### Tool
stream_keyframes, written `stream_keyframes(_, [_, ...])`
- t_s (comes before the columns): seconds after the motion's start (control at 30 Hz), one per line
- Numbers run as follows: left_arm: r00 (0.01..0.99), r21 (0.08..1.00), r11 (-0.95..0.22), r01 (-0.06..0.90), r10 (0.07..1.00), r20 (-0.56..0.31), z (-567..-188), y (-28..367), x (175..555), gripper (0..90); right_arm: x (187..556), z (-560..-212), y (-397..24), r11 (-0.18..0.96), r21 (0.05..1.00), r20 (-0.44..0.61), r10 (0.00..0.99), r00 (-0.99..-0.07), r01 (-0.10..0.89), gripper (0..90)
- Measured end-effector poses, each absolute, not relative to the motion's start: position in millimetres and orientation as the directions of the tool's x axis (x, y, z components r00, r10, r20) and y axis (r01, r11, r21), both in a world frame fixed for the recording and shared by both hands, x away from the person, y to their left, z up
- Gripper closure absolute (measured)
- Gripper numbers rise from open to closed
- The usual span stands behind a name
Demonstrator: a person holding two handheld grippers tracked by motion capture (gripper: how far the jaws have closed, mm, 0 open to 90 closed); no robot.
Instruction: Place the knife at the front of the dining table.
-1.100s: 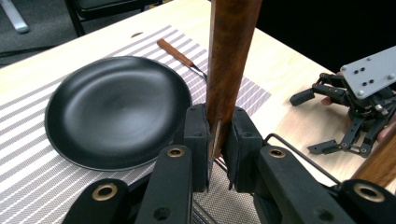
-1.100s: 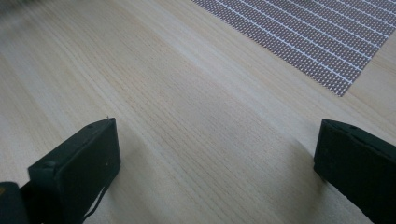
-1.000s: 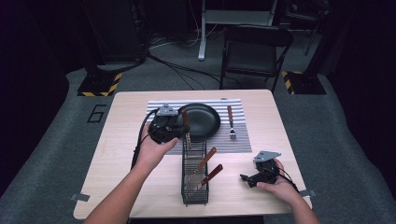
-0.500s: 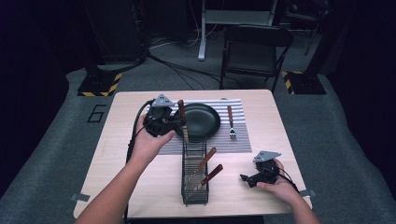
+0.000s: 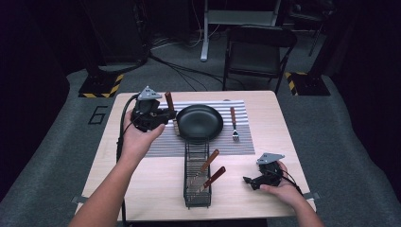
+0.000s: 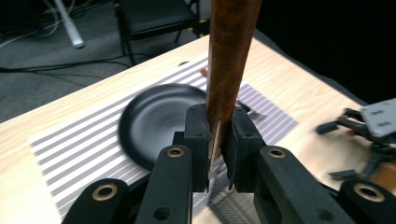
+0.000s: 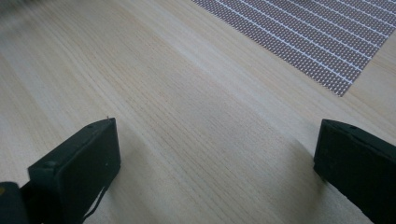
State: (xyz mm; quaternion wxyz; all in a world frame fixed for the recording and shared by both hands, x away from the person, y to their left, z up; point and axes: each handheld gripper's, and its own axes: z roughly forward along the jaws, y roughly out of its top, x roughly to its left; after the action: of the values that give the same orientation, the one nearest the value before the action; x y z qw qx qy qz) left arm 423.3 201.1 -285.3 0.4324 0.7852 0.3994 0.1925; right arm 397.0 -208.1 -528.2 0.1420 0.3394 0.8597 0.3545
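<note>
Black jaws of your left gripper (image 6: 217,140) are clamping a wooden-handled knife (image 6: 229,60), with the brown handle standing upright above the pads and a thin edge of metal showing between them. In the high view you are holding that left gripper (image 5: 163,116) above the far left part of the table (image 5: 142,189), over the left edge of the striped placemat (image 5: 165,142), and the knife handle (image 5: 169,101) is sticking up just left of the black plate (image 5: 199,124). Your left hand (image 5: 137,139) is wrapping the gripper body from the near side, and its cable is trailing down toward the near edge.

Just right of the gripped knife, the black plate (image 6: 159,121) is sitting in the middle of the placemat (image 6: 74,154). A fork with a wooden handle (image 5: 233,124) is lying on the mat to the right of the plate, well apart from your left gripper.

Nearer to you, a black wire basket (image 5: 197,182) is standing on the bare wood just beyond the near edge of the mat, and two more wooden-handled utensils (image 5: 210,170) are leaning in it.

At the near right, you are resting your right gripper (image 5: 249,180) on the table with your right hand (image 5: 279,187) behind it. Its jaws are standing wide apart with nothing between them, bare wood (image 7: 196,130) showing in the gap and a corner of the placemat (image 7: 303,42) beyond.
</note>
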Motion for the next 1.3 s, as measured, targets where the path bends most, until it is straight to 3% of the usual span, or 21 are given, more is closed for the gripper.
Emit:
stream_keyframes(0.6, [0.510, 0.759, -0.293, 0.582, 0.858, -0.060, -350.2, 234.1, 458.4, 80.3, 396.9, -528.2, -208.1, 0.518, 0.706, -0.003, 0.684, -0.729, 0.483, 0.0])
stream_keyframes(1.3, [0.441, 0.714, -0.259, 0.650, 0.894, -0.077, -395.6, 250.0, 482.7, 80.3, 397.0, -528.2, -208.1, 0.519, 0.706, -0.004, 0.684, -0.730, 0.483, 0.0])
